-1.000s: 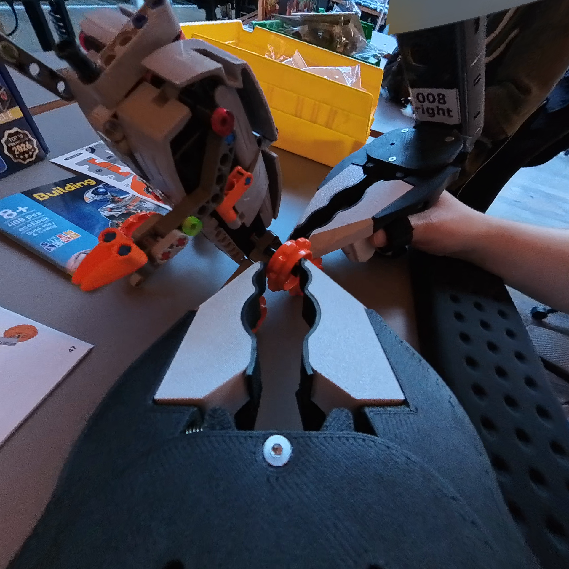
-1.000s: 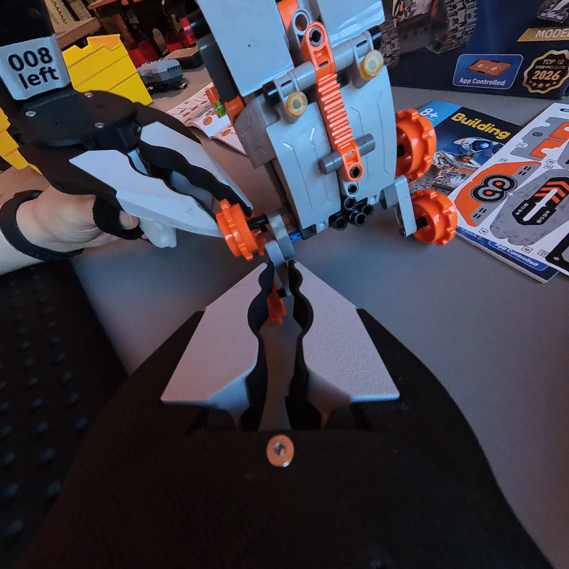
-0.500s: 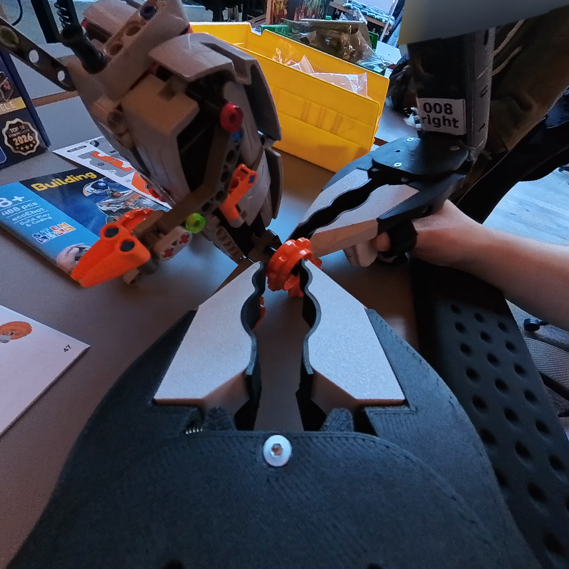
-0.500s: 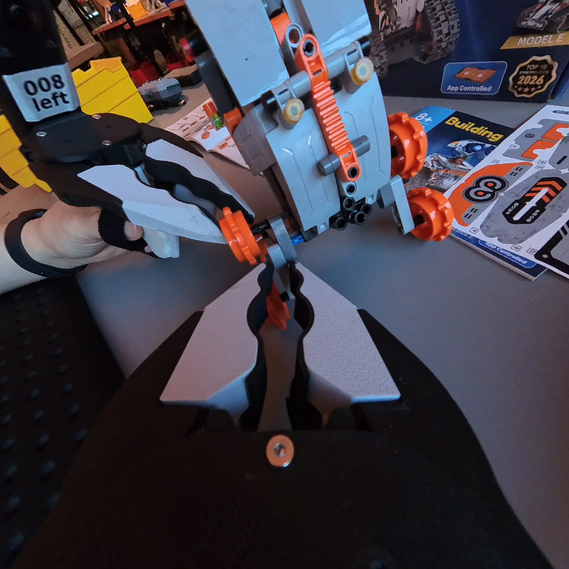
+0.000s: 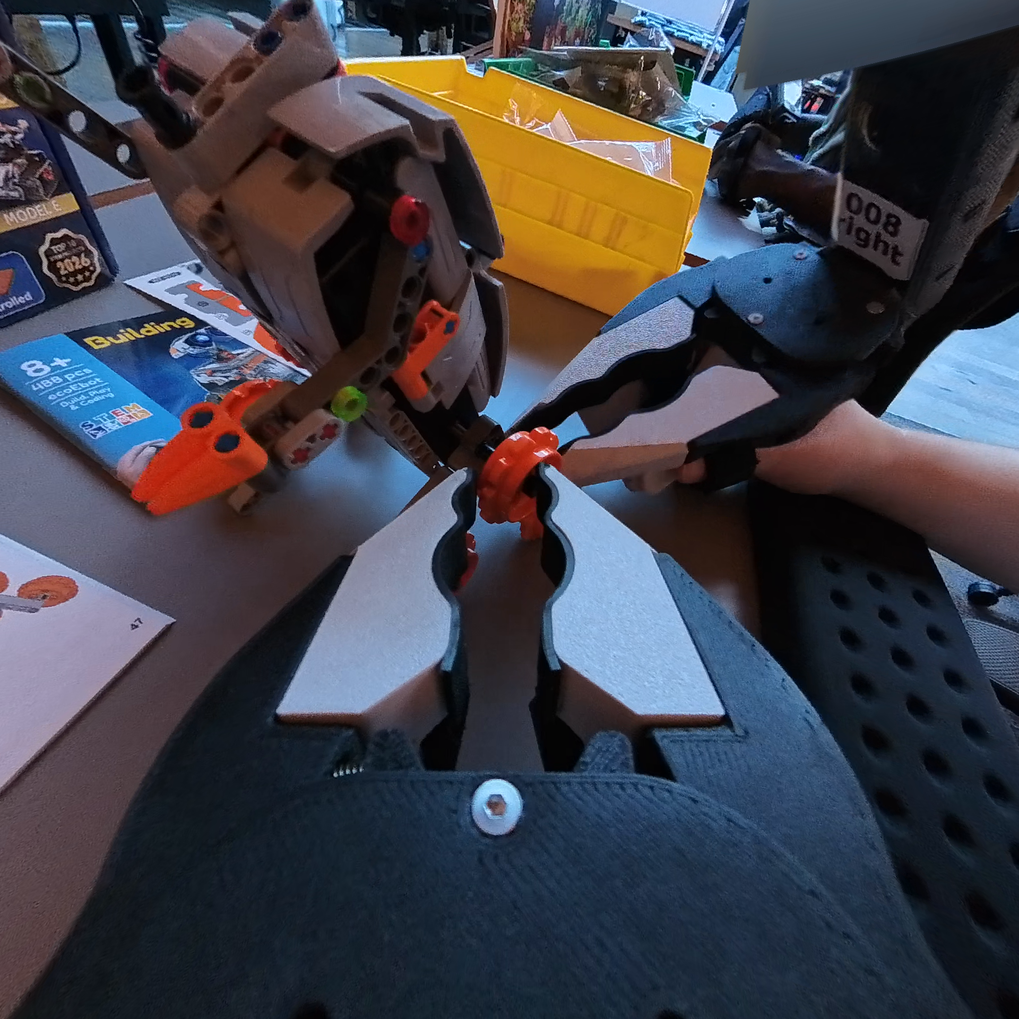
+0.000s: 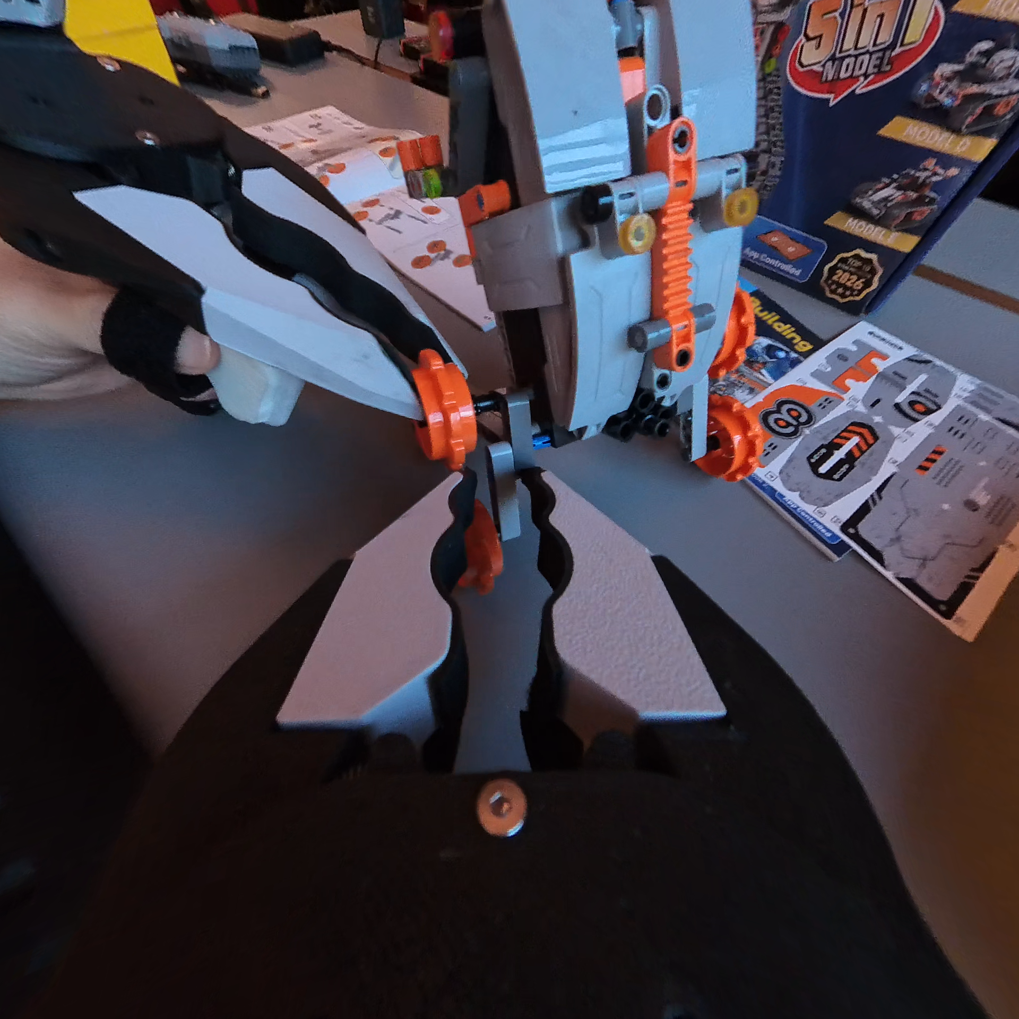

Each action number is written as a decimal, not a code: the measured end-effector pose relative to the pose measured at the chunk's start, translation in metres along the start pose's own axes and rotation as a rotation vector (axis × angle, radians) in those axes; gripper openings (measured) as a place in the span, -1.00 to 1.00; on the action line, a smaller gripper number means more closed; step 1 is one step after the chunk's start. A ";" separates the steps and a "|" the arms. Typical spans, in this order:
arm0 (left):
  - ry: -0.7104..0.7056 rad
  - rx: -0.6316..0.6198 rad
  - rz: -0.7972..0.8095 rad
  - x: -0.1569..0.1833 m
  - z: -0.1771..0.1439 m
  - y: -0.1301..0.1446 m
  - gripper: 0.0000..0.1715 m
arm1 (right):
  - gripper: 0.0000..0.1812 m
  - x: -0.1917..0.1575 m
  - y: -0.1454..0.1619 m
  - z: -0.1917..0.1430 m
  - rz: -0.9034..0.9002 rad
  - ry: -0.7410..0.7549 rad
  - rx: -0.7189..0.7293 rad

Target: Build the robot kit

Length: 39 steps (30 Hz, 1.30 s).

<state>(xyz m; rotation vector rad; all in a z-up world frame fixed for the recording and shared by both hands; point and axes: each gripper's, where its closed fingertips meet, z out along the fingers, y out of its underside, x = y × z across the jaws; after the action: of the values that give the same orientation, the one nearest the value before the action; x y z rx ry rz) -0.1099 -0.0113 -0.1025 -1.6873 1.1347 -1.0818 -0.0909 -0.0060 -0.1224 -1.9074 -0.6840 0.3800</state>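
Desk (image 6: 717, 689): grey, booklets beyond my fingers.
Left gripper (image 5: 504, 485): fingers clamped on orange wheel (image 5: 515, 474), at their tips.
Right gripper (image 6: 499, 479): fingers pinch grey beam (image 6: 510, 496), apparently steadying model (image 6: 617, 275).

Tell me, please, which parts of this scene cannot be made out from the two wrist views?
- Top of the grey brick-built model: cut off by the upper edge, right wrist view.
- Contents of the yellow bin: crumpled clear bags hide them, left wrist view.
- Second orange gear: mostly behind the left gripper's fingers.
- Person: only the hand shows; a mosaic patch covers the rest.
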 end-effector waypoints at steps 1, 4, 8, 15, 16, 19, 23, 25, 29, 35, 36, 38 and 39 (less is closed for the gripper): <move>-0.001 0.000 -0.001 0.000 0.000 0.000 -0.78 | -0.80 0.001 0.000 0.001 -0.022 0.014 -0.007; -0.005 0.002 -0.005 -0.001 -0.001 0.000 -0.77 | -0.82 0.002 -0.001 0.002 -0.063 0.036 -0.012; -0.002 0.004 -0.019 -0.002 -0.001 0.000 -0.77 | -0.91 0.001 -0.001 0.002 -0.024 0.004 -0.003; -0.013 0.003 -0.034 -0.005 -0.002 0.001 -0.77 | -0.93 0.003 -0.003 0.005 -0.028 -0.011 -0.001; -0.013 0.004 -0.040 -0.005 -0.002 0.001 -0.77 | -0.93 0.003 -0.003 0.006 -0.035 -0.011 -0.001; -0.016 0.010 -0.047 -0.006 -0.003 0.000 -0.77 | -0.93 0.003 -0.005 0.006 -0.051 -0.012 0.005; -0.017 0.012 -0.046 -0.007 -0.002 -0.001 -0.77 | -0.93 0.003 -0.005 0.006 -0.059 -0.012 0.009; -0.012 0.012 -0.052 -0.008 -0.001 -0.001 -0.77 | -0.94 0.005 -0.006 0.006 -0.067 -0.003 0.012; -0.008 0.013 -0.050 -0.007 -0.001 -0.002 -0.77 | -0.94 0.005 -0.005 0.007 -0.032 -0.021 0.011; -0.024 0.024 -0.032 -0.008 0.003 -0.006 -0.78 | -0.93 0.007 -0.005 0.008 -0.010 -0.015 0.011; -0.028 0.025 -0.031 -0.008 0.003 -0.006 -0.78 | -0.93 0.007 -0.005 0.008 -0.010 -0.011 0.010; -0.031 0.024 -0.021 -0.008 0.004 -0.006 -0.78 | -0.93 0.008 -0.004 0.008 -0.011 -0.008 0.009; -0.033 0.024 -0.019 -0.008 0.003 -0.006 -0.78 | -0.93 0.008 -0.004 0.008 -0.012 -0.007 0.009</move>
<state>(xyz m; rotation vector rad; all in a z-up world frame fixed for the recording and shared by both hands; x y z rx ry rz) -0.1070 -0.0015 -0.0993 -1.6943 1.0827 -1.0713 -0.0906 0.0061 -0.1215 -1.8935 -0.6969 0.3821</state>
